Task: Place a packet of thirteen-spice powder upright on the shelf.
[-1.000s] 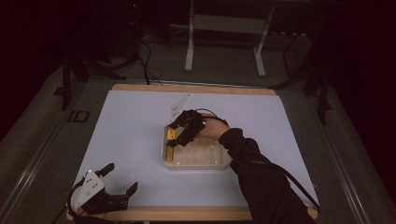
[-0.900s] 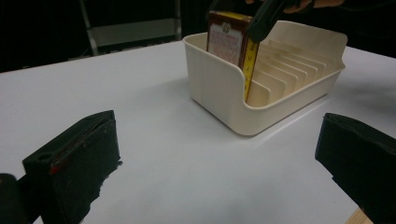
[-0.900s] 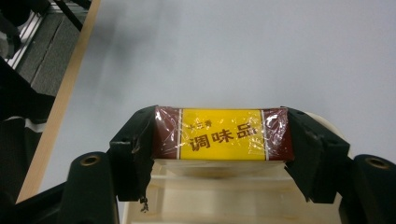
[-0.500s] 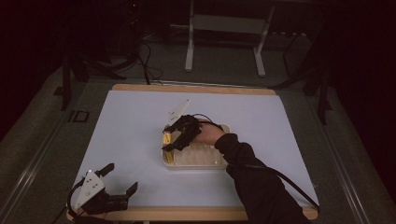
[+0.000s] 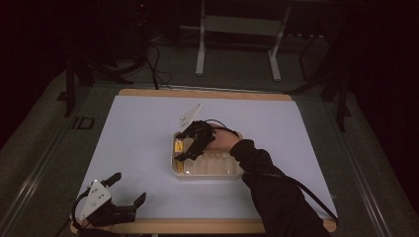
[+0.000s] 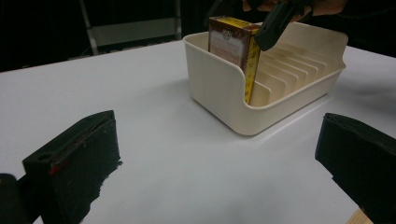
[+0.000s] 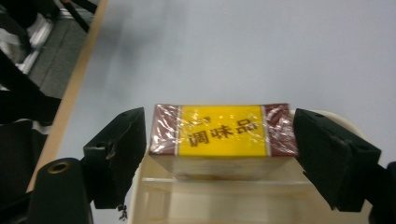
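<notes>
Box (image 7: 223, 140) of seasoning, red with a yellow side, stands on its edge in the end slot of the cream tray (image 5: 217, 170), at the nine o'clock end of it as seen from above. The tray sits near the middle of the white counter (image 5: 138, 133). The right gripper (image 7: 219, 154) hangs right over the box with one jaw on each side. Its jaws have just been opening, and now there is a little gap between each pad and the box, so the box has been let go. I think the putting-in step is just about done. Next, the right gripper should lift straight up, so it does not bump the box or tip it over. The left gripper (image 5: 121, 195) rests at seven o'clock on the counter, well apart from the tray, with its jaws wide and nothing in them. Compared with a second ago, the right hand (image 5: 225, 140) has come a bit lower and closer to the nine o'clock end of the tray, while the left gripper lies in the same spot.
</notes>
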`<act>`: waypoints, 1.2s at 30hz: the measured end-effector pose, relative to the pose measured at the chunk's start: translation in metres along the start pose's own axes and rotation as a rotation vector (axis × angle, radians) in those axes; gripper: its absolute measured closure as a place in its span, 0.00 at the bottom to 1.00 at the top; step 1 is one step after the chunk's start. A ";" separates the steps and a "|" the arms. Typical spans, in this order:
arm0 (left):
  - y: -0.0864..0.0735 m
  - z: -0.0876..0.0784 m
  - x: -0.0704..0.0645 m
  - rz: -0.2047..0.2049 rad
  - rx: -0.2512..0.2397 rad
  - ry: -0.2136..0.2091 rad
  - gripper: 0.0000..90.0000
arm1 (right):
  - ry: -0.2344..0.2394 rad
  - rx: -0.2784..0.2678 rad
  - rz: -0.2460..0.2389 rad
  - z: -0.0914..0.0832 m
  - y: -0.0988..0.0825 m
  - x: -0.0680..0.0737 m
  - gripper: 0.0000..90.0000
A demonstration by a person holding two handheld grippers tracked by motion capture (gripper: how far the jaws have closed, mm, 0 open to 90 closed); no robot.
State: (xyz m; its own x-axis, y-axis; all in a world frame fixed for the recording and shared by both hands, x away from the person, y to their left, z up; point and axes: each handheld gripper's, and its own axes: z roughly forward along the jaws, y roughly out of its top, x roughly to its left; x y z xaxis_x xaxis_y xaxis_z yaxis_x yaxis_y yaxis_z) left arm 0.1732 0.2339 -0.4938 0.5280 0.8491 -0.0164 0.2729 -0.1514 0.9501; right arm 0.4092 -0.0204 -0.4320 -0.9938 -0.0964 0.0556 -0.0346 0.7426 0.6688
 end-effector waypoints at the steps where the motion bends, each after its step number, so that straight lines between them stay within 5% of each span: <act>1: 0.000 0.000 0.000 -0.001 0.001 0.000 0.00 | 0.007 -0.007 0.005 -0.002 0.001 0.000 0.21; 15: 0.000 0.000 -0.001 0.001 0.002 0.003 0.00 | -0.031 -0.020 0.029 -0.031 -0.001 0.005 0.21; 36: 0.000 0.001 -0.001 0.004 0.006 0.002 0.00 | -0.121 -0.067 0.186 -0.070 -0.030 0.005 0.14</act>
State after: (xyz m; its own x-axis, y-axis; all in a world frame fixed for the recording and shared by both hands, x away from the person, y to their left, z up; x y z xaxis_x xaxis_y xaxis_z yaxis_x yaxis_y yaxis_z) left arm 0.1738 0.2329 -0.4941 0.5274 0.8495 -0.0117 0.2751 -0.1578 0.9484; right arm 0.4132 -0.0901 -0.4000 -0.9880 0.1216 0.0957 0.1536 0.6941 0.7033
